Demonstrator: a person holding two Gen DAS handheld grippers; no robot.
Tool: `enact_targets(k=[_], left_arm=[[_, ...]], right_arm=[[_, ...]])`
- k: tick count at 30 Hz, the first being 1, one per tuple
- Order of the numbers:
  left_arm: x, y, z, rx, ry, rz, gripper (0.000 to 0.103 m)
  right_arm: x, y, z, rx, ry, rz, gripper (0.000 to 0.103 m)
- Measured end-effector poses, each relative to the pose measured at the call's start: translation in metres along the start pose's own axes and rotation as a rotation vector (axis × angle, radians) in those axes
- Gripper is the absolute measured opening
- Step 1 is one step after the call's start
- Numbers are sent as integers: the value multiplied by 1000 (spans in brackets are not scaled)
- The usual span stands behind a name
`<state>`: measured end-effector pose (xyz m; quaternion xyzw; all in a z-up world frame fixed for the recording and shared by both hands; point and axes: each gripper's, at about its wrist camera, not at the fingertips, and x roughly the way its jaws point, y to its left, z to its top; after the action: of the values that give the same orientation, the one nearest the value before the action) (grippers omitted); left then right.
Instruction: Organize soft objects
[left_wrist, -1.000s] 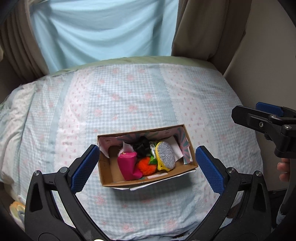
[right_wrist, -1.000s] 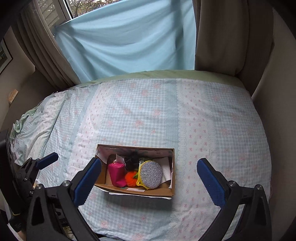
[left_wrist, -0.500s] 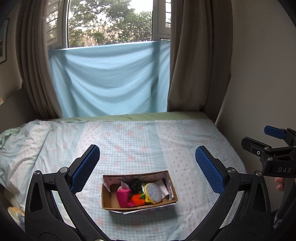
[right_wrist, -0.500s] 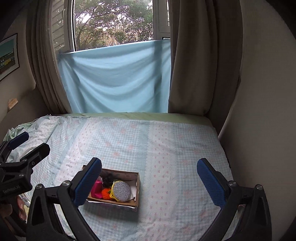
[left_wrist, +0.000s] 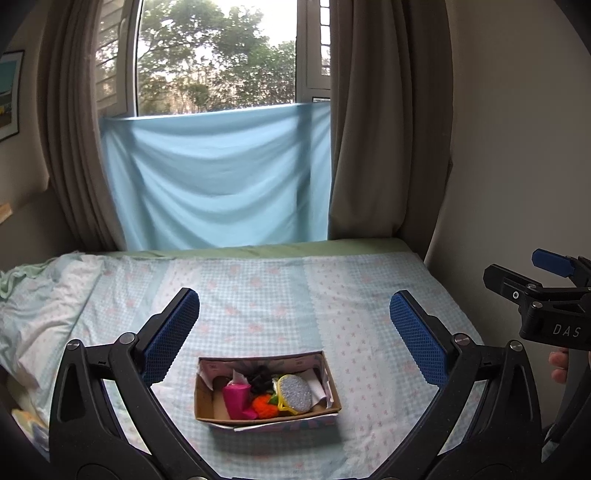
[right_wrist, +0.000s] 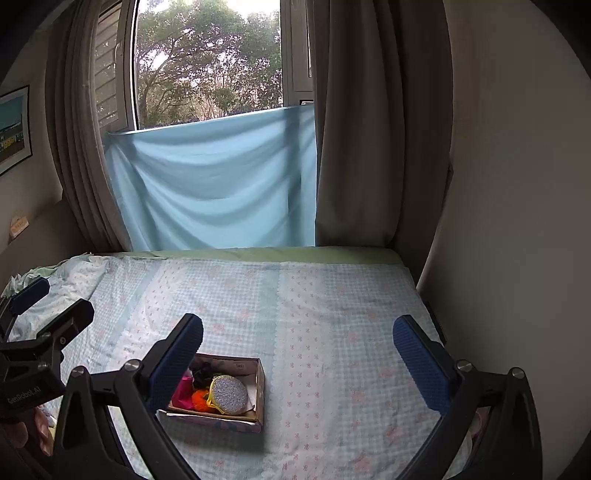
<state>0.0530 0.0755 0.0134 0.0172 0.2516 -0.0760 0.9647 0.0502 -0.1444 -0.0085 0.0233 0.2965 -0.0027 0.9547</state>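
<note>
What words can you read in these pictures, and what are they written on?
"DAS" is printed on the black body of the right gripper.
"GenRobot.AI" is printed on the black body of the left gripper.
The cardboard box has small marks on its inner wall, too small to read.
The framed picture on the wall is too blurred to read.

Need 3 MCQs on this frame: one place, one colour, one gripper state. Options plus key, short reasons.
1. Where does the cardboard box sit?
A. on the bedspread
B. on the windowsill
C. on the floor

2. What colour is the pouch at the left of the box?
A. green
B. pink
C. white

3. How do the left gripper and right gripper stand?
A. both shut
B. one holds the box
C. both open, holding nothing

Key: 1 A, the box rests on the checked bedspread; 2 B, the pouch is bright pink; 3 C, the pads stand wide apart in both views.
</note>
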Motion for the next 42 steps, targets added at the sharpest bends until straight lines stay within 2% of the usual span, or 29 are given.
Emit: enact_targets(k=[22,42], left_arm=[[1,-2,-3,-12,14,-13,103],[-3,-2,-3,5,-2,18,103]], right_arm=[[0,-2,0,-5,-11,-7,103],[-4,1,2,-5,-17,-13,103]])
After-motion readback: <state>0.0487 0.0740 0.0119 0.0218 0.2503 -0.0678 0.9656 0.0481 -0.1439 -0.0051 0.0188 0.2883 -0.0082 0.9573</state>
